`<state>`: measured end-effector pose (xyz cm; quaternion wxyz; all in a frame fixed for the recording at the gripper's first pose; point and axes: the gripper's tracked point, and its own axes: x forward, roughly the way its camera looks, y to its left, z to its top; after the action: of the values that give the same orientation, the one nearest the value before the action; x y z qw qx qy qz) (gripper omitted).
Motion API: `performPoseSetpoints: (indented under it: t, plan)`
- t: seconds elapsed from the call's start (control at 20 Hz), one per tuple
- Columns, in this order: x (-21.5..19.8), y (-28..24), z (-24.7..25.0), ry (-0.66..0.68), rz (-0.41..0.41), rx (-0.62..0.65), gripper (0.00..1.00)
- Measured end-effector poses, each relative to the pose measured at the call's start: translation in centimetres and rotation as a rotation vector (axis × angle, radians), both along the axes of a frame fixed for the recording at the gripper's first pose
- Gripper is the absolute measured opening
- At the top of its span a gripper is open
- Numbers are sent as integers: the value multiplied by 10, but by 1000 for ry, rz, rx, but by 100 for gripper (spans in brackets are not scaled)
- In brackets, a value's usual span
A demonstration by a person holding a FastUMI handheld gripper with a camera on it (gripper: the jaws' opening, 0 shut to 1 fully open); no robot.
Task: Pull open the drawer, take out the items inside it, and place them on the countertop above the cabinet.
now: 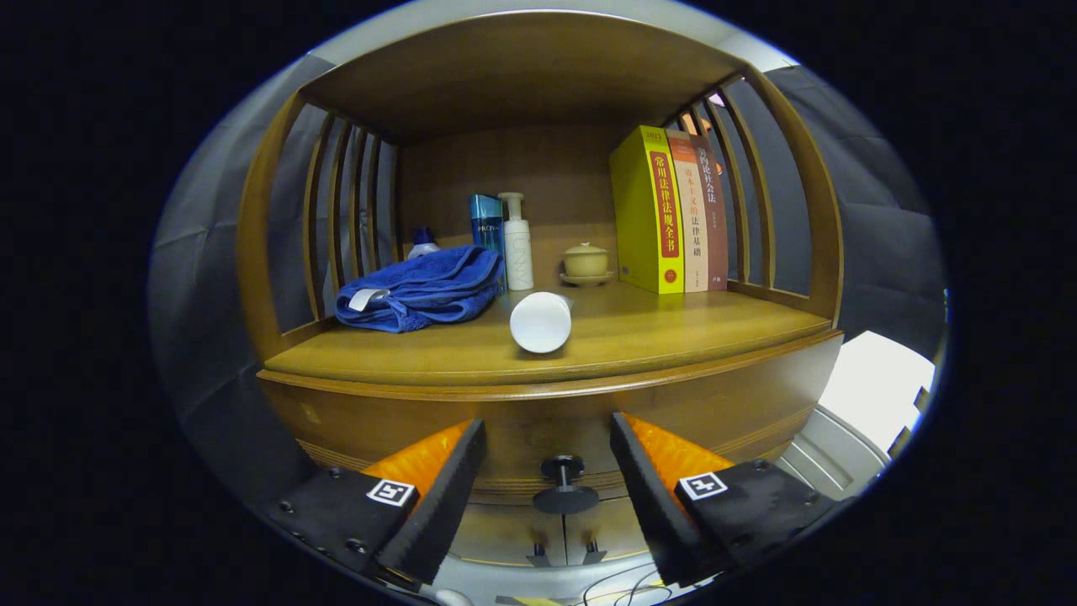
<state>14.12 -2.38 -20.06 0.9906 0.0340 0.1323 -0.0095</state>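
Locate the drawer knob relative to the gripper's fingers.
In the gripper view the drawer knob sits between the open gripper fingers, untouched, on the drawer front below the countertop.

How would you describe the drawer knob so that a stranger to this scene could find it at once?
Start at the wooden cabinet and drop below its countertop to the curved drawer front. The knob sticks out of its middle, between the open tongs. It is the large dark round one; the smaller handles sit lower.

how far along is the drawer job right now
Nothing looks done yet: the drawer is closed. In hand: the open gripper has its fingers either side of the drawer knob, not pressing it. Left: pulling it open, then moving its contents to the countertop.
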Motion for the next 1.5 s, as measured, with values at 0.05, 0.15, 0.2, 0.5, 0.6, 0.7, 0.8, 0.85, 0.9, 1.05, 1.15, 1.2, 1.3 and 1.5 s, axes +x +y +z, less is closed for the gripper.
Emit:
performPoseSetpoints:
  t: [0.05, 0.15, 0.2, 0.5, 0.6, 0.7, 0.8, 0.85, 0.9, 1.05, 1.15, 1.2, 1.3, 1.5]
  plan:
    - [0, 0, 0, -17, 2, -3, 98]
    - [1, -1, -1, -46, 4, -17, 98]
    - [1, -1, -2, -58, 5, -17, 98]
    - [1, -3, -5, -118, 10, -60, 98]
    - [1, -3, -4, -113, 9, -47, 98]
    - [-1, -4, -4, -71, 12, -37, 98]
    - [-9, -3, 12, -81, 14, -7, 98]
    - [-14, -4, 24, -105, 10, -1, 98]
    - [-21, -6, 33, -122, 6, -3, 98]
    - [-45, -6, 61, -158, 4, -27, 98]
    - [-62, 0, 80, -179, 14, -23, 98]
    - [-70, 4, 89, -191, 19, -17, 98]
    - [-86, 7, 107, -219, 17, -17, 98]
    - [-110, 11, 142, -245, 17, -18, 98]
